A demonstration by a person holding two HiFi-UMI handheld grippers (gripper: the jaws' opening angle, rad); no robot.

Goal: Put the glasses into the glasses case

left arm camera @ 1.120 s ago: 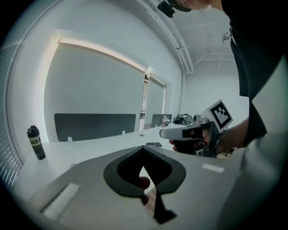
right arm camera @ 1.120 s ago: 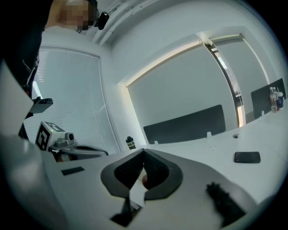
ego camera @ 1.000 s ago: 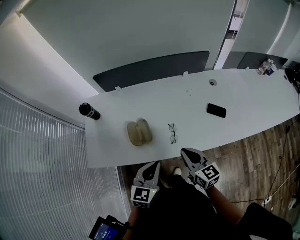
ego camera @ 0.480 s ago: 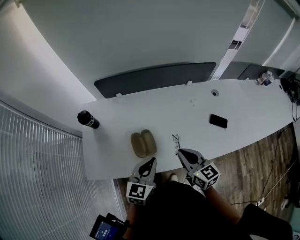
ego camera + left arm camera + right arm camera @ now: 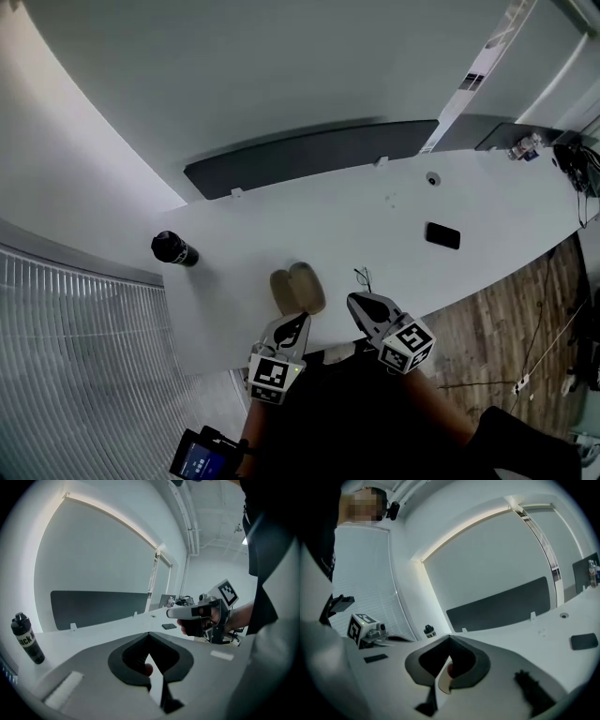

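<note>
Head view: left gripper [image 5: 296, 326] and right gripper [image 5: 363, 304] both clenched, empty, at near table [image 5: 487, 202] edge; glasses [image 5: 362, 277] right of glasses case [image 5: 298, 289], apart.

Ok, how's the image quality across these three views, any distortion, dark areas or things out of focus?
Head view: wide-angle bending bows the table's long edges; the glasses are tiny, barely resolved. Left gripper view: fisheye circle with black corners, left claw close and shadowed. Right gripper view: same vignette, right claw soft up close.
</note>
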